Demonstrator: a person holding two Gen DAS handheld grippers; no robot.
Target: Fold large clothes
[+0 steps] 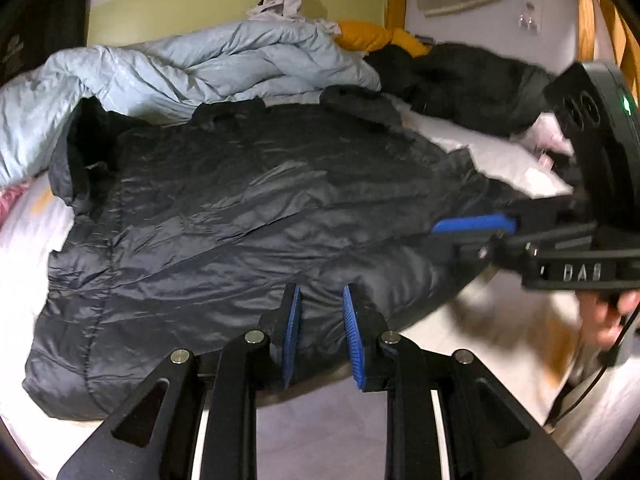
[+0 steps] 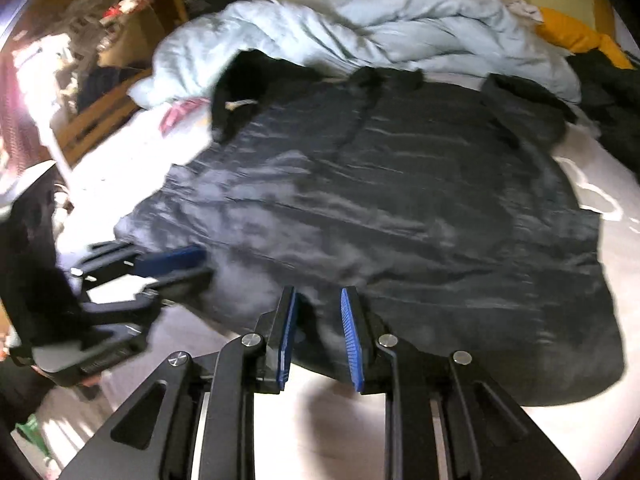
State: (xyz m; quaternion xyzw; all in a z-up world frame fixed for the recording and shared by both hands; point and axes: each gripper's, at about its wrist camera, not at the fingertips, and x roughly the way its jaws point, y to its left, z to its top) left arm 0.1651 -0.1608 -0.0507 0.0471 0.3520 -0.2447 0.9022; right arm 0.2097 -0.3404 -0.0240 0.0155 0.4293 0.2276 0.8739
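A large dark grey puffer jacket (image 1: 240,208) lies spread on the white bed, its collar toward the far side and its hem toward me. My left gripper (image 1: 322,320) is shut on a bunch of the hem, with fabric filling the gap between its blue pads. In the left wrist view my right gripper (image 1: 452,236) comes in from the right, clamped on the jacket's right hem corner. From the right wrist view the jacket (image 2: 400,200) looks blurred; my right gripper (image 2: 318,320) pinches its near edge, and the left gripper (image 2: 202,266) grips the hem at the left.
A crumpled light blue duvet (image 1: 200,68) is piled behind the jacket. Another dark garment (image 1: 480,80) and a yellow pillow (image 1: 368,36) lie at the back right. A hand (image 1: 608,320) holds the right gripper. Wooden furniture (image 2: 100,112) stands left of the bed.
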